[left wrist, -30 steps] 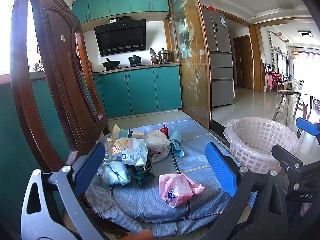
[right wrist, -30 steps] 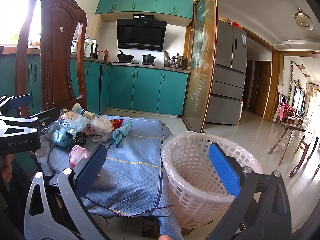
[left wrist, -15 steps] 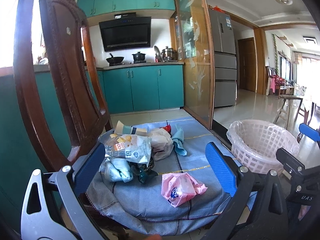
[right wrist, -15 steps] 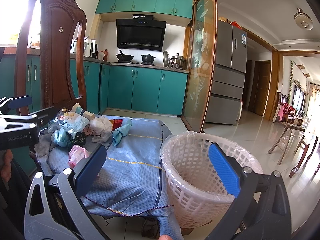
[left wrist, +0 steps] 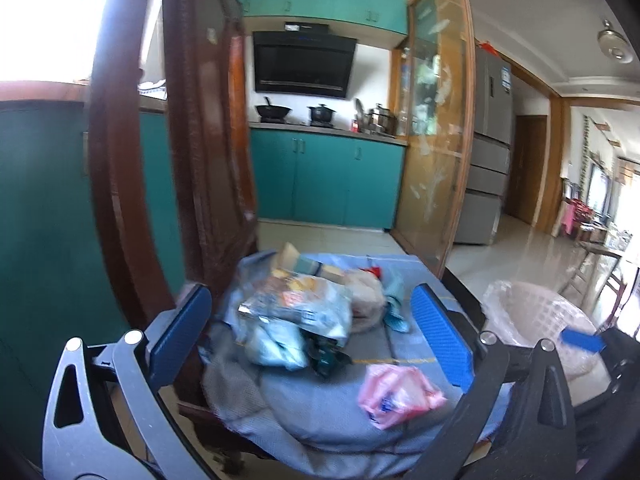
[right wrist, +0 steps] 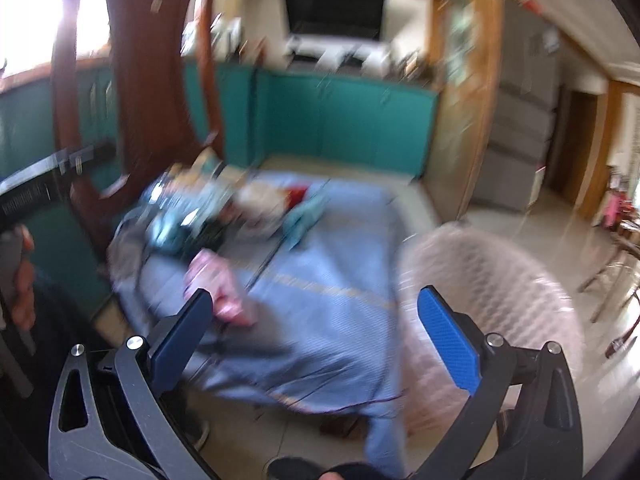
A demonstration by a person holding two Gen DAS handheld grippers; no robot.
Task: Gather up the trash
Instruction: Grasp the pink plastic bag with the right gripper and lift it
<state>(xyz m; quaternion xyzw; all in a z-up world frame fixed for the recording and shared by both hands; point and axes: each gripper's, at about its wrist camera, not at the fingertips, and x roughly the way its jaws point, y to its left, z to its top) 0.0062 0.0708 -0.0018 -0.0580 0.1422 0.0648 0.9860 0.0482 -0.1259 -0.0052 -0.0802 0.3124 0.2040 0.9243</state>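
A pile of trash lies on a blue cloth [left wrist: 320,408] spread over a chair seat: a printed snack bag [left wrist: 296,308], a pale blue wrapper [left wrist: 272,346], a white crumpled bag [left wrist: 364,300] and a teal scrap [left wrist: 394,312]. A pink crumpled bag [left wrist: 396,392] lies apart, nearer to me. My left gripper [left wrist: 316,342] hovers open in front of the pile, holding nothing. My right gripper [right wrist: 320,340] is open and empty over the cloth's near edge, with the pink bag [right wrist: 220,288] just past its left finger. The white lattice basket [right wrist: 488,288] with a plastic liner stands right of the cloth.
A tall carved wooden chair back [left wrist: 192,140] rises left of the pile. Teal kitchen cabinets [left wrist: 328,180] and a glass sliding door [left wrist: 436,132] lie behind, with tiled floor to the right. A person's hand [right wrist: 22,284] holds the left gripper's handle. The right wrist view is motion-blurred.
Both grippers have moved forward and tilted downward toward the cloth. The pile now sits closer between the left gripper's fingers. Both stay open.
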